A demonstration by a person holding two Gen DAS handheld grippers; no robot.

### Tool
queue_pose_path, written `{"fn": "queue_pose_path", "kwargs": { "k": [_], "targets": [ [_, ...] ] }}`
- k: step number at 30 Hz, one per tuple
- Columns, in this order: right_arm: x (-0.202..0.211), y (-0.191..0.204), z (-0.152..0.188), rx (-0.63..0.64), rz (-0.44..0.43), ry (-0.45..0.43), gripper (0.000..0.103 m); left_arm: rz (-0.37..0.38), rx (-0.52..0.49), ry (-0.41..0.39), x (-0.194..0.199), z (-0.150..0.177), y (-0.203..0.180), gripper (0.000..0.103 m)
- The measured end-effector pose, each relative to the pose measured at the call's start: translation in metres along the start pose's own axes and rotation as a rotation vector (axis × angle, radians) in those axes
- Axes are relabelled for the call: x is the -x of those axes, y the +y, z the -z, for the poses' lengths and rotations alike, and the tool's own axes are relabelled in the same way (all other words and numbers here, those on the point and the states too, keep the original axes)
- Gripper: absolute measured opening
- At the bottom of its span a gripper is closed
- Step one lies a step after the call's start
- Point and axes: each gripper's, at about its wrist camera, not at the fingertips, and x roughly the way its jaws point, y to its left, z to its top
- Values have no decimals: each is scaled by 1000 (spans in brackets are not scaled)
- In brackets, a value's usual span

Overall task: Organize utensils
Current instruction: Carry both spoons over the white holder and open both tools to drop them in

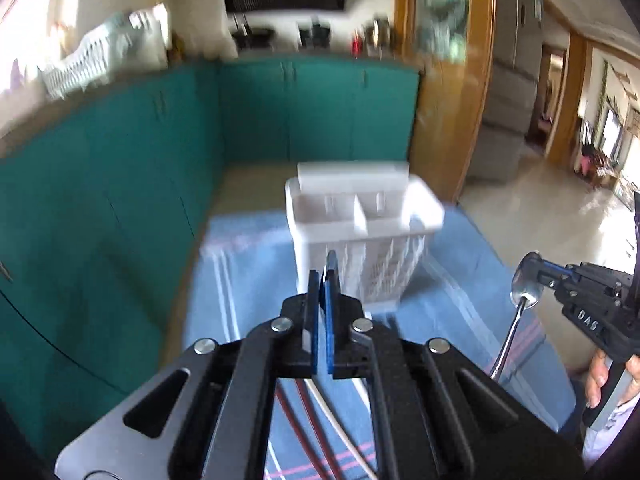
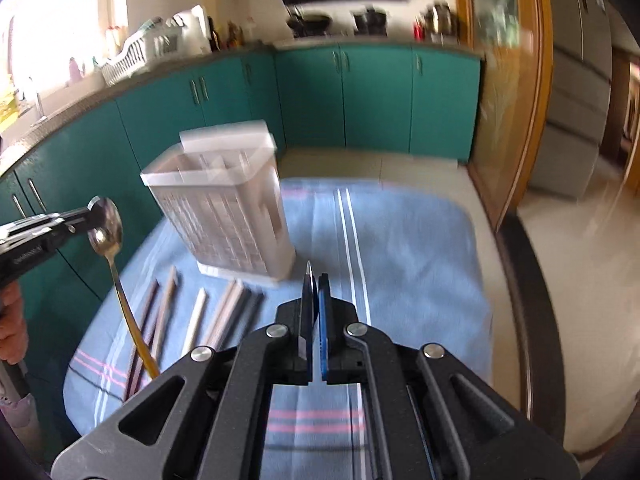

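A white slotted utensil holder (image 1: 360, 232) with divided compartments stands on a blue striped cloth (image 1: 248, 280); it also shows in the right wrist view (image 2: 228, 216). My left gripper (image 1: 325, 276) is shut on a metal spoon (image 2: 106, 224), gripping the bowl while the handle hangs down; the spoon is hidden by the fingers in its own view. My right gripper (image 2: 314, 284) is shut on a second spoon (image 1: 524, 284), held the same way. Several chopsticks (image 2: 200, 316) lie side by side on the cloth in front of the holder.
Teal cabinets (image 2: 360, 96) line the room under a counter holding a white dish rack (image 2: 132, 56) and pots. A wooden door frame (image 1: 448, 80) and a grey refrigerator (image 1: 516, 80) stand to the right. The cloth covers a round table (image 2: 532, 320).
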Motion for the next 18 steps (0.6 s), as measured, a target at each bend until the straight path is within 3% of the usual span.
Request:
{"fn": "queue_pose_path", "kwargs": {
  "k": [4, 11, 14, 18],
  "targets": [
    [20, 20, -45, 77, 51, -178, 3, -122, 28, -177, 33, -38, 2, 2],
    [10, 51, -115, 146, 170, -390, 3, -269, 129, -334, 24, -103, 14, 2],
    [-10, 53, -131, 143, 227, -399, 3, -333, 134, -357, 2, -117, 17, 2],
    [-61, 50, -130, 118, 231, -304, 3, -358, 117, -307, -31, -110, 12, 2]
  ]
}}
